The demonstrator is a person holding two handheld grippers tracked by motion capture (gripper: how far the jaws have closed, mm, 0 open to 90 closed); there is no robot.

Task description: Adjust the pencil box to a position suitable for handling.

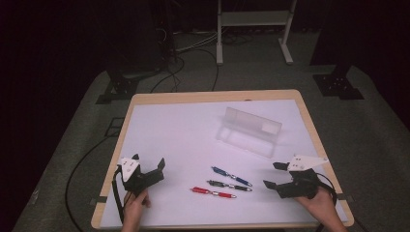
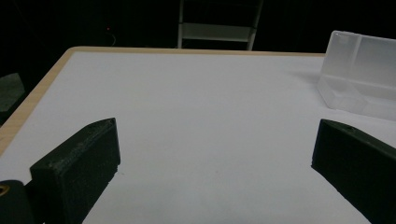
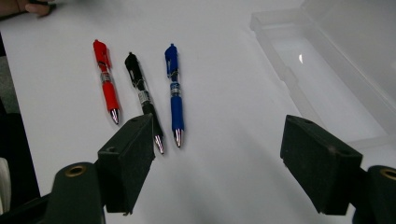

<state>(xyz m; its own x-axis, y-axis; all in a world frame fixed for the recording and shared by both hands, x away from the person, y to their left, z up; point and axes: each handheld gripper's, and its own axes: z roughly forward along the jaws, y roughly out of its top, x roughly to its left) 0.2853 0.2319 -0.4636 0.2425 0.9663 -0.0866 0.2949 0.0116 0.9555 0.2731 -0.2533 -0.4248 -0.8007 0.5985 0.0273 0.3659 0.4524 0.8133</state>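
Observation:
Three pens lie side by side near the table's front: a red pen (image 1: 212, 192) (image 3: 106, 79), a black pen (image 1: 229, 185) (image 3: 142, 96) and a blue pen (image 1: 231, 176) (image 3: 174, 90). A clear plastic case (image 1: 250, 129) (image 3: 327, 70) (image 2: 362, 79) lies open behind them, its lid standing up. My left gripper (image 1: 148, 162) (image 2: 215, 161) is open at the front left over bare table. My right gripper (image 1: 272, 175) (image 3: 219, 158) is open at the front right, its jaws pointing toward the pen tips, nothing between them.
The white mat (image 1: 183, 135) covers a wooden table (image 1: 212, 95). Cables (image 1: 87, 159) trail over the floor at the left, and stand feet (image 1: 338, 84) and a white frame (image 1: 254, 29) sit beyond the far edge.

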